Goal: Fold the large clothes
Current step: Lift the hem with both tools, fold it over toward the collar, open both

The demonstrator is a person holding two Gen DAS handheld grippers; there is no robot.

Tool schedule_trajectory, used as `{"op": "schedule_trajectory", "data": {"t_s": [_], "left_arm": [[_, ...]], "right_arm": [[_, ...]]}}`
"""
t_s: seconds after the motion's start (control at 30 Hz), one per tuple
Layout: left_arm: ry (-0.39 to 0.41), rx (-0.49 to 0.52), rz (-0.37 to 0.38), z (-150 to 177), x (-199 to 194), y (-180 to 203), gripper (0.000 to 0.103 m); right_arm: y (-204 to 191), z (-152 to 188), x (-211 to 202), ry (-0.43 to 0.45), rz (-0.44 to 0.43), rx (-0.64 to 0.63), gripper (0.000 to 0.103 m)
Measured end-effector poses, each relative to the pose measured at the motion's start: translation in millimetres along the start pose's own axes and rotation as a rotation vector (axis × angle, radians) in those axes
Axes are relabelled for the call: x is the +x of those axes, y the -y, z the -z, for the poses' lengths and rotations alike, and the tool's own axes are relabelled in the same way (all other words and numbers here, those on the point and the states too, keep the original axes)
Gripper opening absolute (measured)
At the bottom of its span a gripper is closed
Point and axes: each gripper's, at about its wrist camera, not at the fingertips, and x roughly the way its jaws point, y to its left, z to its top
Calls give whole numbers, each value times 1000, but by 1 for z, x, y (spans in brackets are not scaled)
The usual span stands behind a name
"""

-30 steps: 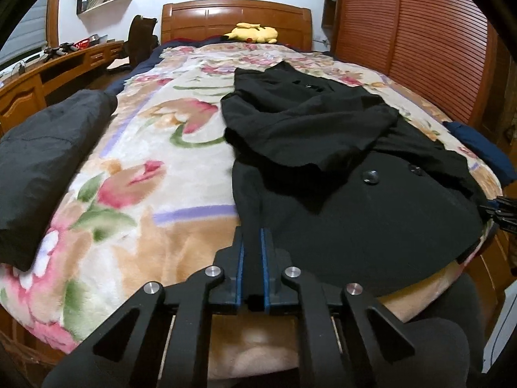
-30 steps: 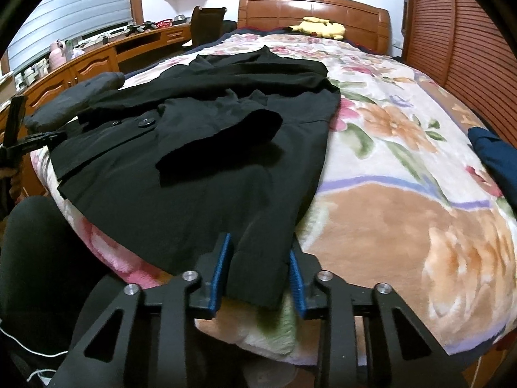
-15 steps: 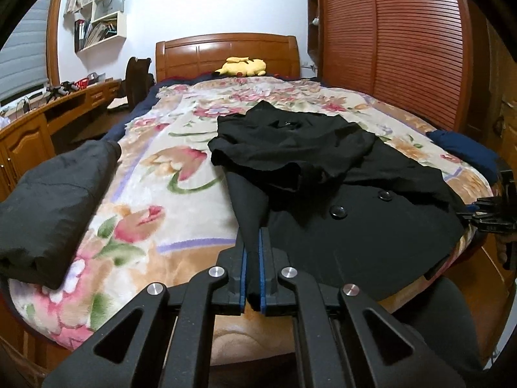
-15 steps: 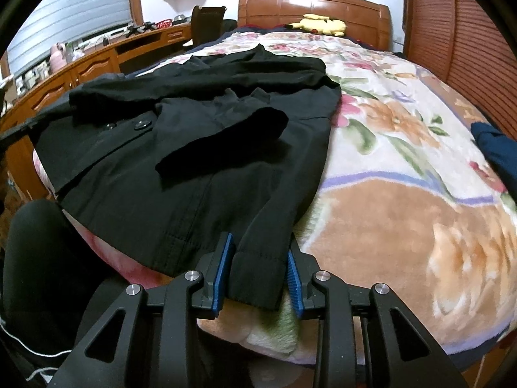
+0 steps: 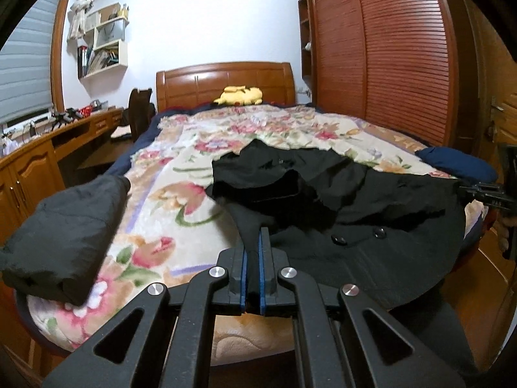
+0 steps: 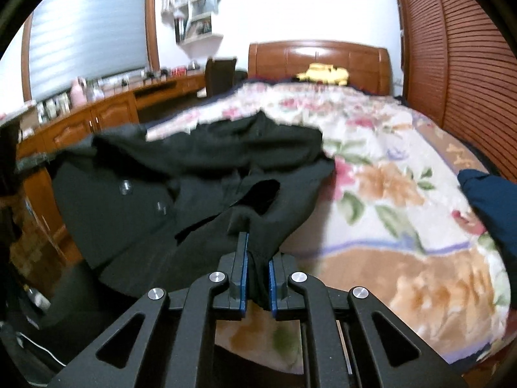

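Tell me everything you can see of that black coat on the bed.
The black coat looks like matte woven cloth with dark round buttons. It lies rumpled on the floral blanket, a sleeve folded across its front. Each tool, left and right, is shut on a hem corner, and the hem is raised.

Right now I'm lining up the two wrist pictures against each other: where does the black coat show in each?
Left wrist: the coat lies right of centre on the bed, its near hem pinched in the left gripper.
Right wrist: the coat lies left of centre, its hem bunched in the right gripper.
Shared landmark: the yellow plush toy at the headboard.
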Motion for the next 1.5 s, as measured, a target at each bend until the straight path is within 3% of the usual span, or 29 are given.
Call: {"op": "schedule_trajectory", "data": {"t_s": [0.5,0.8,1.03,1.3,1.5], "left_arm": [[119,-13,-6,-12,-61,-13,6],[176,-24,-14,-20,-86,-18,6],[161,-27,-43,-47,-53,-31,6],[131,-17,-81,-55,-23,-30,6],[96,-49,-139,-70,13,-39,6]], "right_arm": [[-18,-14,-76,138,-14,-78,9],[-24,-14,-92,188,-38,-119,9],[-12,-29,-69,199,6,-138,9],[-9,-46,-27,156,63,-134,9],[-9,-79,-1,140,111,-148,9]]}}
